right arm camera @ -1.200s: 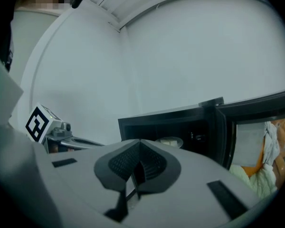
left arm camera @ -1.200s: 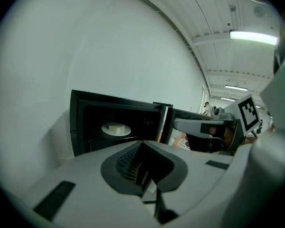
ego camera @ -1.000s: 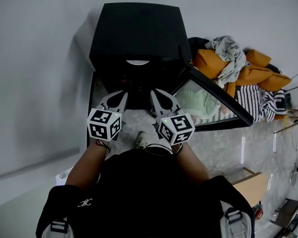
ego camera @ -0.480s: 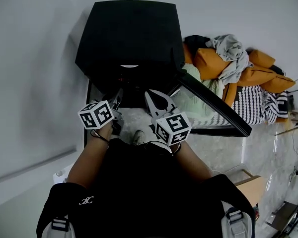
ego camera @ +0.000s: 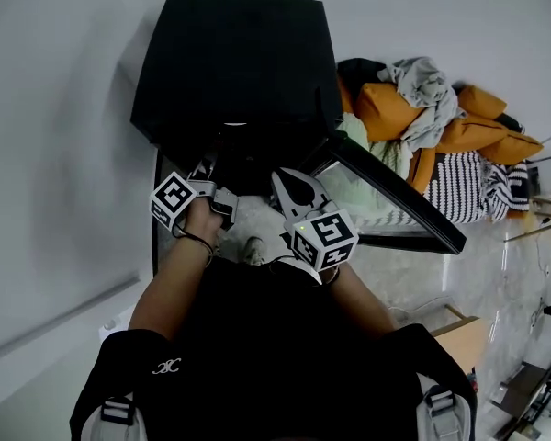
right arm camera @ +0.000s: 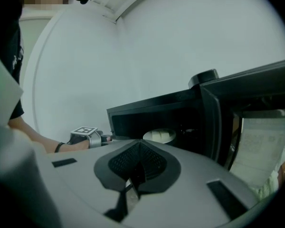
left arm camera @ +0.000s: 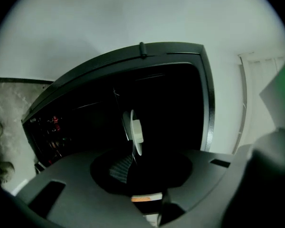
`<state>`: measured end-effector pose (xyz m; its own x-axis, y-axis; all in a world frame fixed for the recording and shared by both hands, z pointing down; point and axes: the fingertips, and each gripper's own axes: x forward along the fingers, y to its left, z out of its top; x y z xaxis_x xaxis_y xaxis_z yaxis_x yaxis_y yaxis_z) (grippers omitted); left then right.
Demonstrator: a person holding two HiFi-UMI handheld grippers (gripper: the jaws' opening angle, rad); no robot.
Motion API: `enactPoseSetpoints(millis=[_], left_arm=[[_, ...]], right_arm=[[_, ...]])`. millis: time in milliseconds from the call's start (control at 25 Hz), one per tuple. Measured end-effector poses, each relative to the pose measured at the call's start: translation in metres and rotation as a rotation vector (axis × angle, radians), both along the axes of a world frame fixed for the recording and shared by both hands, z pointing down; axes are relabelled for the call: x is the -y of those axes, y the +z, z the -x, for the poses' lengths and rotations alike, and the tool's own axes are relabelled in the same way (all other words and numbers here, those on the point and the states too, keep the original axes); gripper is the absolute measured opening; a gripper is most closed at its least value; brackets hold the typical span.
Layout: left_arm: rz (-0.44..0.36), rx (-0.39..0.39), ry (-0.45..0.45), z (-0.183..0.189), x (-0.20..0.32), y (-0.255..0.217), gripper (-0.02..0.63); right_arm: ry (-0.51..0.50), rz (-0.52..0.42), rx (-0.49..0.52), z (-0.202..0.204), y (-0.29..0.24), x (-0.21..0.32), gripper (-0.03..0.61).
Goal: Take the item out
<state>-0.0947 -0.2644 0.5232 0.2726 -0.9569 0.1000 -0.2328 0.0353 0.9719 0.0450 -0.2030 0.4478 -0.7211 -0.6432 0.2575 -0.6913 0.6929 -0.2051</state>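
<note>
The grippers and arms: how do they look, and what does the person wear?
The left gripper and the right gripper each have pale grey curved plates, black ribbed pads and a cube of black-and-white square markers. The person wears a black short-sleeved top and a dark band on the left wrist.

A plain pale grey wall point(ego camera: 55, 108), evenly lit, fills the space ahead and to the left of the right gripper's point(ego camera: 292, 184) jaws. The floor point(ego camera: 482, 274) below them is grey marbled stone. Well to the right of the jaws, against the wall, orange cushions point(ego camera: 386, 113) lie in a heap. A grey cloth point(ego camera: 427, 90) is thrown over them and a black-and-white striped fabric point(ego camera: 482, 186) lies just beside. Further right and nearer the person stands a light wooden piece point(ego camera: 464, 343).
</note>
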Motion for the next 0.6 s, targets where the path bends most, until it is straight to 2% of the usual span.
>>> enactPoseSetpoints(millis=[360,440,600], left_arm=[[0.045,-0.089,-0.1,0.017,0.022,0.03,0.095],[0.043,-0.096,-0.127,0.023,0.026,0.033,0.151],[0.061,-0.095,-0.14,0.026,0.035,0.04,0.153]], right_arm=[[-0.017,-0.009,-0.032,-0.001,0.003,0.006,0.008],[-0.025,0.001,-0.039,-0.001,0.004,0.007,0.008],[-0.027,0.002,-0.045,-0.003,0.004,0.013,0.008]])
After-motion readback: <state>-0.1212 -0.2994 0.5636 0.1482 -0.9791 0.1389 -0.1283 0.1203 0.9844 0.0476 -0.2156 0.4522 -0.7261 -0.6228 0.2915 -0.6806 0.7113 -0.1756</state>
